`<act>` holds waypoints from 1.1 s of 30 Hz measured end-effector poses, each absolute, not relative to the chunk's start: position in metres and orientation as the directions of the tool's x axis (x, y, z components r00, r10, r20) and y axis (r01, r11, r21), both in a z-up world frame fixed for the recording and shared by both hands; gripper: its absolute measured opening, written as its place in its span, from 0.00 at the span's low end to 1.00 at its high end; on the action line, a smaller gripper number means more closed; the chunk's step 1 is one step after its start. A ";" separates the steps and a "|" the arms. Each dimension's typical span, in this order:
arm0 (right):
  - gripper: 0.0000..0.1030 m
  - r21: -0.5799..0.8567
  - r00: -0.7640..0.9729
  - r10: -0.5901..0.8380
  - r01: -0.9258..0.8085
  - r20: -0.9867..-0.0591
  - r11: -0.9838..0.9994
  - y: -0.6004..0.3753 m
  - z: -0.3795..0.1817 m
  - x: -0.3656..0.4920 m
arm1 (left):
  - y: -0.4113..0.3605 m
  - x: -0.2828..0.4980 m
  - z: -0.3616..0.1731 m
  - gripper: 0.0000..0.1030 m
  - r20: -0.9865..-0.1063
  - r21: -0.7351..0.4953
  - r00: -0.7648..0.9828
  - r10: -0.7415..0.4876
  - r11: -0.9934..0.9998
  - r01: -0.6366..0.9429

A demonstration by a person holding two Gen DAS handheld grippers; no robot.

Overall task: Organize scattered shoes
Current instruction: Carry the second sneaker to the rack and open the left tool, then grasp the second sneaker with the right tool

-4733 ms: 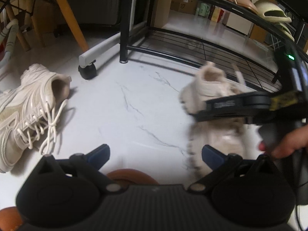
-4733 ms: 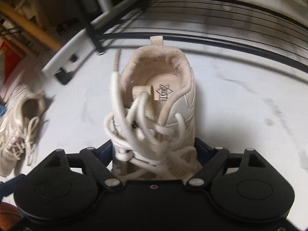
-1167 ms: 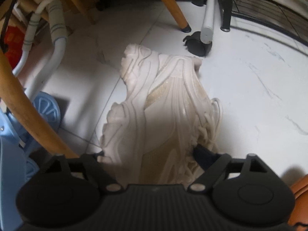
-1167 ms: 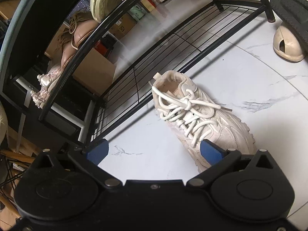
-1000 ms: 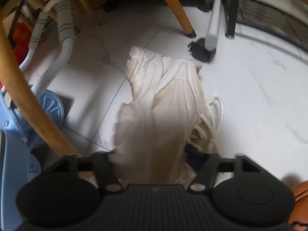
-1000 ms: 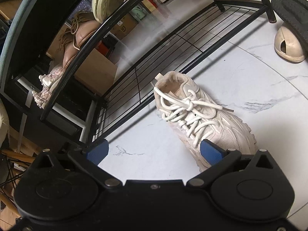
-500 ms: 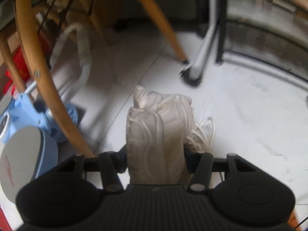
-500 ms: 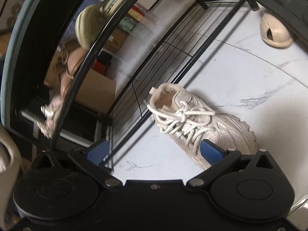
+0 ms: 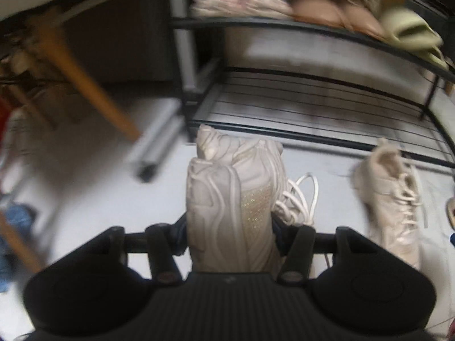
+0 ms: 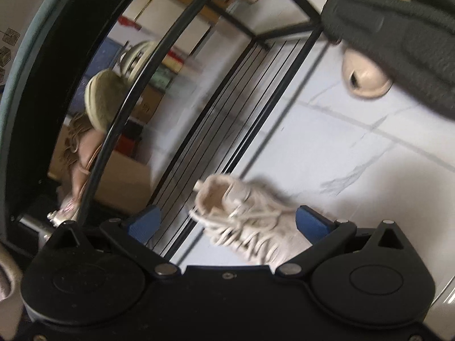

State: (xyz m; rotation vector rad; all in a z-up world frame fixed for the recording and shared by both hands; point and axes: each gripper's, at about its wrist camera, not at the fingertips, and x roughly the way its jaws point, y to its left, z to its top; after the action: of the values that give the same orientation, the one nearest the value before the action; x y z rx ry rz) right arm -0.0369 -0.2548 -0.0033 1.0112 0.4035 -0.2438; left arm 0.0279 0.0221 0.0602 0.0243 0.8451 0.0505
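1. Floor point(image 9: 85, 176): I see white tile with grey veins and thin joints; the left view is blurred.
2. Wooden leg point(image 9: 85, 85): orange-brown, slanting down to the floor left of the rack point(image 9: 312, 139).
3. Grey bar point(image 9: 153, 153): lies low on the floor beside the wooden leg, with a dark caster point(image 9: 146, 174) at its near end.
4. Grey post point(image 9: 182, 28): upright, at the rack's left end.
5. Blue object point(image 9: 14, 221): at the left edge; too blurred for me to identify.
6. Cardboard box point(image 10: 122, 182): brown, standing behind the rack.
7. Dark textured object point(image 10: 398, 37): upper right of the right view; I cannot tell what it is.
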 end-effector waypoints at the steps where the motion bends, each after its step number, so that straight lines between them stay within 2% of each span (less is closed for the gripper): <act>1: 1.00 0.768 0.900 -0.023 0.385 -0.436 0.512 -0.256 -0.004 -0.038 | 0.009 0.034 0.047 0.51 -0.751 0.058 0.657 0.058 0.998 -0.023; 6: 1.00 0.753 0.887 -0.039 0.413 -0.460 0.512 -0.261 -0.013 -0.037 | -0.040 0.041 -0.004 0.55 -0.751 0.124 0.657 0.071 0.992 0.034; 9: 1.00 0.755 0.885 -0.021 0.409 -0.465 0.512 -0.261 -0.017 -0.034 | -0.050 0.038 -0.026 0.66 -0.767 0.142 0.639 0.063 0.987 0.072; 11: 1.00 0.752 0.883 -0.001 0.401 -0.470 0.523 -0.259 -0.019 -0.032 | -0.049 0.037 -0.034 0.81 -0.781 0.147 0.621 0.060 0.985 0.089; 13: 1.00 0.757 0.879 0.043 0.382 -0.474 0.531 -0.256 -0.021 -0.027 | -0.047 0.038 -0.034 0.91 -0.786 0.166 0.612 0.083 0.983 0.080; 18: 1.00 0.804 0.864 0.202 0.310 -0.461 0.508 -0.246 -0.027 -0.016 | -0.021 0.017 0.001 0.94 -0.767 0.156 0.640 0.042 0.980 0.122; 20: 1.00 0.822 0.850 0.273 0.275 -0.451 0.499 -0.241 -0.028 -0.011 | -0.006 0.001 0.015 0.99 -0.740 0.161 0.672 0.031 0.978 0.132; 24: 1.00 0.839 0.797 0.405 0.218 -0.448 0.499 -0.226 -0.031 -0.002 | 0.028 -0.026 0.028 0.99 -0.706 0.132 0.708 -0.006 0.981 0.141; 31: 1.00 0.823 0.691 0.510 0.225 -0.512 0.521 -0.208 -0.042 0.006 | 0.071 -0.074 0.034 0.99 -0.694 0.014 0.720 0.033 0.999 -0.032; 33: 1.00 0.827 0.653 0.544 0.244 -0.526 0.507 -0.202 -0.050 0.007 | 0.080 -0.077 0.046 0.99 -0.693 -0.003 0.721 0.021 0.999 -0.032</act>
State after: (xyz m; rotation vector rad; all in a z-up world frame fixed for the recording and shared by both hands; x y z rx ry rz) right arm 0.0074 -0.2018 -0.0498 1.0569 0.8785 0.2122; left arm -0.0772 0.0803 0.0459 -0.0155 0.7655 0.0297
